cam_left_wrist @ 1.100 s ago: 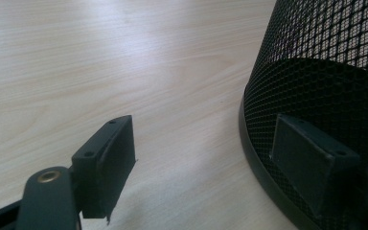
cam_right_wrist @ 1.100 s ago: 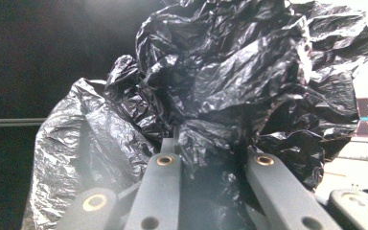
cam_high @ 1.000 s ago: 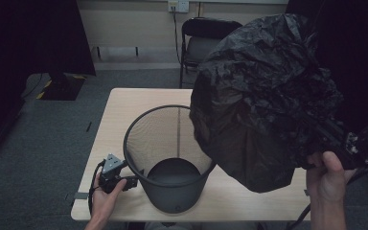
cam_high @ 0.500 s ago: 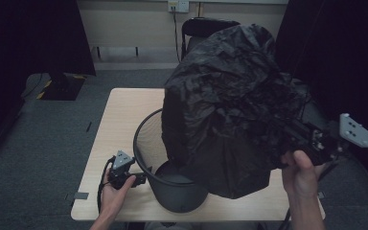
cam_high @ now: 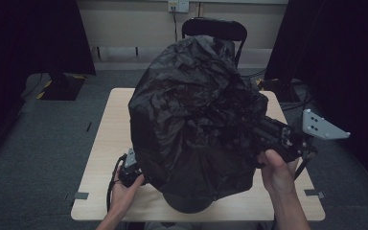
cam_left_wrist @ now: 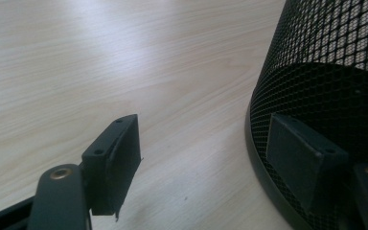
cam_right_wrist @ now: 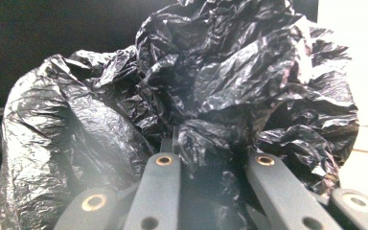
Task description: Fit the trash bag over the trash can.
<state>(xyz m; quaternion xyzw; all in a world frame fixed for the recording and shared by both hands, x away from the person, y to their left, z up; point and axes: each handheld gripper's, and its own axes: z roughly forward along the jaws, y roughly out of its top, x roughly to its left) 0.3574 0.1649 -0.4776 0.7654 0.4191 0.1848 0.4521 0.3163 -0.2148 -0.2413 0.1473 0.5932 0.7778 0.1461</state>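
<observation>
High view: my right gripper [cam_high: 261, 132] pinches a fold of the black bin bag [cam_high: 196, 124], ballooned over the mesh bin [cam_left_wrist: 326, 96] on the table [cam_high: 103, 158]. Light, slippery film (tears easily), so grip bunched edge. Left gripper [cam_left_wrist: 211, 153] spread beside the bin's base.

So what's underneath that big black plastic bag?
A black mesh bin stands on the wooden table. In the high view the bag, held by the right gripper, covers the bin's rim and inside, leaving its base showing. The left gripper sits open at the bin's foot.
</observation>
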